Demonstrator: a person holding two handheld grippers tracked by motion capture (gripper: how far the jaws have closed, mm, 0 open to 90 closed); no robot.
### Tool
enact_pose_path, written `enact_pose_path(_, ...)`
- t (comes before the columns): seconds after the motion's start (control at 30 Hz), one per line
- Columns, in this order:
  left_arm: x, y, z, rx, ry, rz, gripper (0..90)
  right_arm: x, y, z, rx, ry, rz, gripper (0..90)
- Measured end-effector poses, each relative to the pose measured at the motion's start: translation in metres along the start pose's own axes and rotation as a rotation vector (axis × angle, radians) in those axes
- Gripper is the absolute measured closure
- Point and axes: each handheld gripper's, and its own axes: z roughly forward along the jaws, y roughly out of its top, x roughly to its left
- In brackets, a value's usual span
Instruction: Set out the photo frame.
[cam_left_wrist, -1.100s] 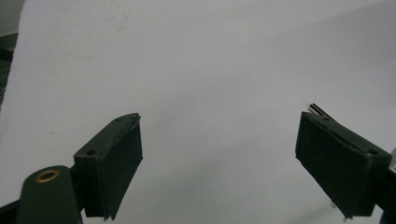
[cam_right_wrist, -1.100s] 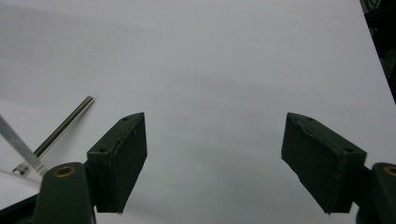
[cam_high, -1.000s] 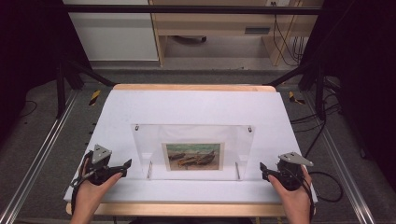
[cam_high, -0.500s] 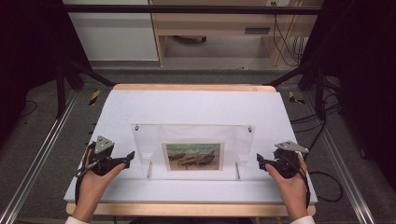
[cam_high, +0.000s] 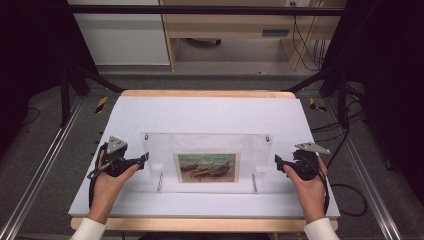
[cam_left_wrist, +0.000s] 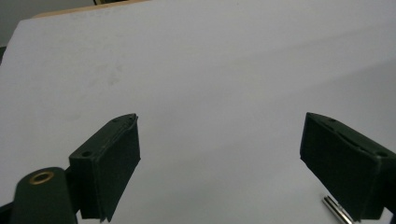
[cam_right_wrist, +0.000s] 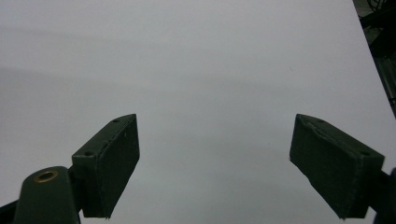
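A clear acrylic picture frame (cam_high: 165, 150) lies flat on the white table top (cam_high: 210, 112), with a small painting of boats (cam_high: 207, 167) under its middle. Small metal screws sit at its corners, and two metal pegs (cam_high: 160, 181) lie along its near part. My left gripper (cam_high: 143, 159) is at the frame's left edge, its tips about level with the painting. My right gripper (cam_high: 276, 163) is just off the frame's right edge. In the left gripper view my left gripper (cam_left_wrist: 219, 140) stands open over the white surface, a metal peg (cam_left_wrist: 337, 210) by its right jaw. My right gripper (cam_right_wrist: 215, 135) is open too.
The white top rests on a wooden table (cam_high: 200, 224) with bare room behind the frame. Metal rails (cam_high: 35, 175) run along both sides, with black stand legs (cam_high: 65, 95) at the back corners. Cables (cam_high: 350, 200) lie on the floor to the right.
Both hands have moved forward from the table's near edge. The grippers now sit beside the frame's left and right edges. The frame has not moved.
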Motion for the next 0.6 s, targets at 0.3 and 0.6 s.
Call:
enact_pose_path(0.3, 0.004, -0.004, 0.009, 0.018, 0.022, -0.022, 11.7, -0.004, 0.005, 0.010, 0.000, 0.012, 0.032, 15.6)
enact_pose_path(0.6, 0.011, -0.010, 0.010, 0.034, 0.041, -0.018, 11.3, -0.006, 0.003, 0.022, 0.024, 0.033, 0.043, 11.9)
